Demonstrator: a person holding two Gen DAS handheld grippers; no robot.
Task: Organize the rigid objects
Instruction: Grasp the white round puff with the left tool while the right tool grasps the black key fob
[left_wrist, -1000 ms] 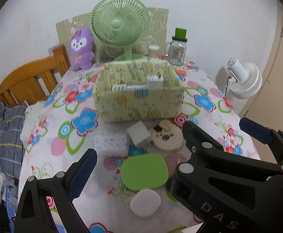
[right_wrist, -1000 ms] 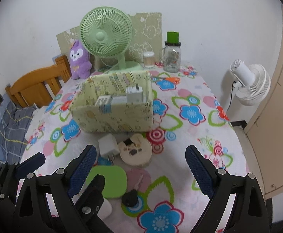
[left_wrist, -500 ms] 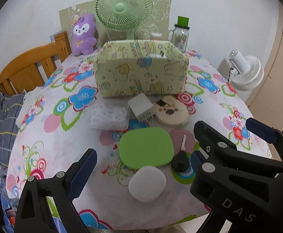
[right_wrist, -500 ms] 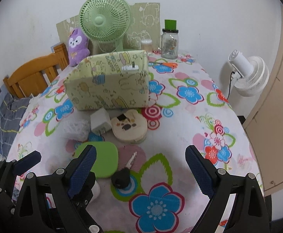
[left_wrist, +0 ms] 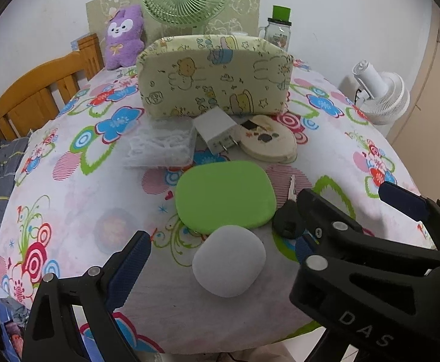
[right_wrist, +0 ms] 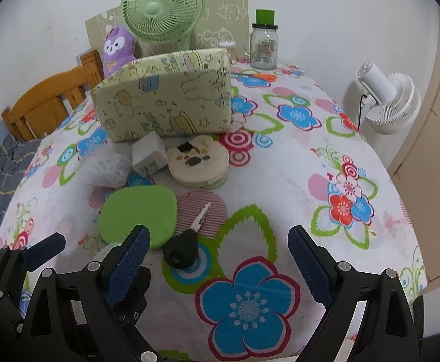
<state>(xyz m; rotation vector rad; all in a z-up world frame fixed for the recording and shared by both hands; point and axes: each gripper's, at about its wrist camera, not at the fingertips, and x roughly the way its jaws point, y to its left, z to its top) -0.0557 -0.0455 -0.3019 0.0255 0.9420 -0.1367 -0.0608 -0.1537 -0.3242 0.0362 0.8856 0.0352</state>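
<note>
Both grippers hang wide open and empty over the desk's near edge, so the step in hand looks like picking a first item. The right gripper (right_wrist: 217, 259) is nearest the black-headed key (right_wrist: 181, 249), which lies just ahead of its left finger; the left gripper (left_wrist: 220, 259) brackets the white rounded case (left_wrist: 228, 261). To take the key well, I would centre the opening over the thick black head, not the thin blade, come down until the pads meet the cloth, and close gently, since the key lies flat and the floral tablecloth (right_wrist: 295, 181) may bunch up.

The key is small, its silver blade pointing toward the desk's far edge. Touching the white case on its far side is a flat green rounded pad (left_wrist: 225, 194). Further in lie a white plug adapter (left_wrist: 217, 132), a cream round compact (left_wrist: 268, 141) and a clear lattice box (left_wrist: 161, 144), all clustered just before the yellow cartoon-print storage box (left_wrist: 214, 75) standing mid-desk, the likely destination.
</note>
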